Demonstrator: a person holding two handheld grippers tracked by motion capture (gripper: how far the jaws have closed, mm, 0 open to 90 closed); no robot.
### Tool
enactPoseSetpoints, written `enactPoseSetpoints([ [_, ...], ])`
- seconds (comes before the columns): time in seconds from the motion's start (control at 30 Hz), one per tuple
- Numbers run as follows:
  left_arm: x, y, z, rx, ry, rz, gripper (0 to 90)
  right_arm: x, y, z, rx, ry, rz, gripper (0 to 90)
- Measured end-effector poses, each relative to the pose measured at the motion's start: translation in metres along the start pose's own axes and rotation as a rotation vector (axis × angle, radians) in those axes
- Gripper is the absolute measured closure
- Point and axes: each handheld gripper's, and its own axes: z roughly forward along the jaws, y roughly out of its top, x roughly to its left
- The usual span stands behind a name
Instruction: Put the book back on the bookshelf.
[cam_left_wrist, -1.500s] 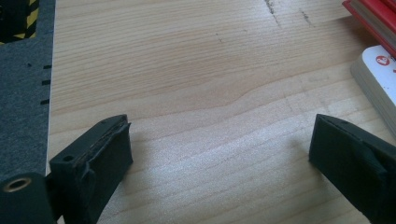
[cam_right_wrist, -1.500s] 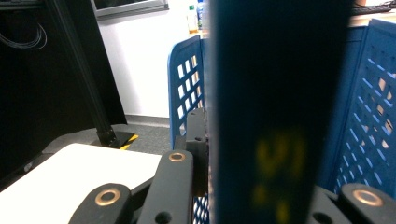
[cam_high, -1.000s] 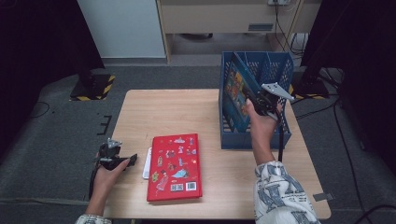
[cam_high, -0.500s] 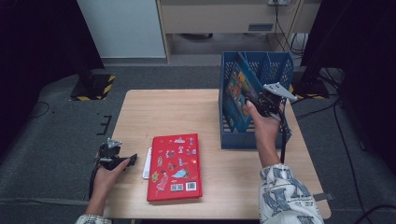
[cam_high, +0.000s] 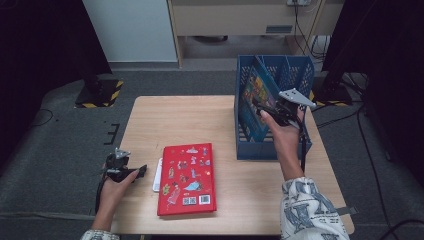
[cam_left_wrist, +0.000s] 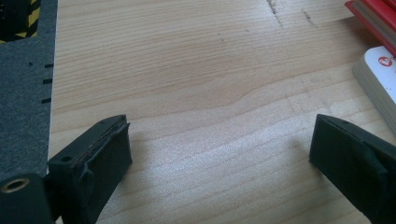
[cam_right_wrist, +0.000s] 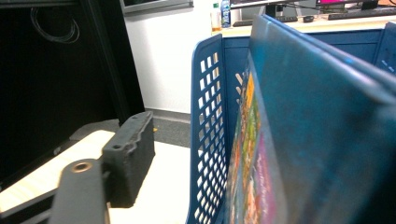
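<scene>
High view: a wooden table (cam_high: 200, 120) carries a blue slotted rack (cam_high: 272, 145) at its right side and a red book (cam_high: 187, 178) lying flat near the front edge, with a white item (cam_high: 158, 175) just showing at the red book's left edge. A colourful book (cam_high: 256, 95) stands on edge inside the rack, leaning against its left wall. The right gripper (cam_high: 270, 111) is held at the rack's near part, just beside this colourful book; its jaws have just been opening. Whether the pads touch the cover cannot be told from here. The left gripper (cam_high: 135, 171) rests at the table's front left corner, well apart from the rack and just left of the red book.

Left gripper view: the two black jaws stand wide apart over bare wood, nothing between them. The red book's corner (cam_left_wrist: 373, 18) and the white item (cam_left_wrist: 378, 79) sit at the right margin.

Right gripper view: one jaw stands outside the perforated blue wall (cam_right_wrist: 208, 140) of the rack, clear of it. The colourful book (cam_right_wrist: 299, 130) stands upright just inside that wall. The opposite jaw cannot be made out. The gap reads as wide and loose, with no grip on the book.
</scene>
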Motion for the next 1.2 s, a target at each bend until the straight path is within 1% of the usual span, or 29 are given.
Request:
enactPoseSetpoints([
  [0.1,0.000,0.000,0.000,-0.001,-0.001,0.000,4.3,0.001,0.001,0.001,0.002,0.014,-0.003,23.3],
  [0.2,0.000,0.000,0.000,0.000,0.000,0.000,4.2,0.001,0.001,0.001,0.000,0.023,-0.008,20.7],
  [0.23,0.000,0.000,0.000,0.000,0.000,0.000,4.2,0.002,0.000,0.001,0.000,0.026,-0.014,18.2],
  [0.33,0.000,0.000,0.000,0.000,0.001,0.001,4.2,0.003,0.000,0.001,0.004,0.021,-0.020,17.7],
  [0.37,0.000,0.000,0.000,0.000,0.001,0.001,4.2,0.003,0.001,0.001,0.008,0.021,-0.020,19.6],
  [0.43,0.000,0.000,0.000,0.000,0.001,0.001,4.2,0.003,0.002,0.000,0.005,0.002,-0.030,28.1],
  [0.47,0.000,0.000,0.000,0.000,0.001,0.001,4.2,0.003,0.002,0.000,0.007,0.005,-0.031,32.2],
  [0.57,0.000,0.000,0.000,0.000,0.001,0.001,4.3,0.006,0.002,0.000,0.013,-0.007,-0.052,43.2],
  [0.6,0.000,0.000,0.000,0.000,0.002,0.002,4.3,0.007,0.003,0.000,0.017,-0.017,-0.062,46.2],
  [0.63,0.000,0.000,0.000,0.000,0.002,0.002,4.3,0.007,0.003,0.000,0.015,-0.019,-0.063,48.3],
  [0.7,0.000,0.000,0.000,0.000,0.002,0.001,4.3,0.008,0.004,0.000,0.019,-0.024,-0.066,56.0],
  [0.77,0.000,0.000,0.000,0.000,0.002,0.002,4.3,0.008,0.005,0.001,0.024,-0.025,-0.064,60.8],
  [0.8,0.000,0.000,0.000,-0.001,0.002,0.002,4.3,0.009,0.005,0.001,0.024,-0.037,-0.070,62.3],
  [0.83,0.000,0.000,0.000,-0.001,0.002,0.001,4.3,0.009,0.005,0.002,0.025,-0.040,-0.066,62.4],
  [1.03,0.000,0.000,0.000,-0.001,0.001,0.002,4.4,0.010,0.005,0.006,0.030,-0.034,-0.042,66.4],
  [1.2,0.000,0.000,0.000,-0.001,0.001,0.002,4.5,0.011,0.004,0.009,0.034,-0.040,-0.025,69.6],
])
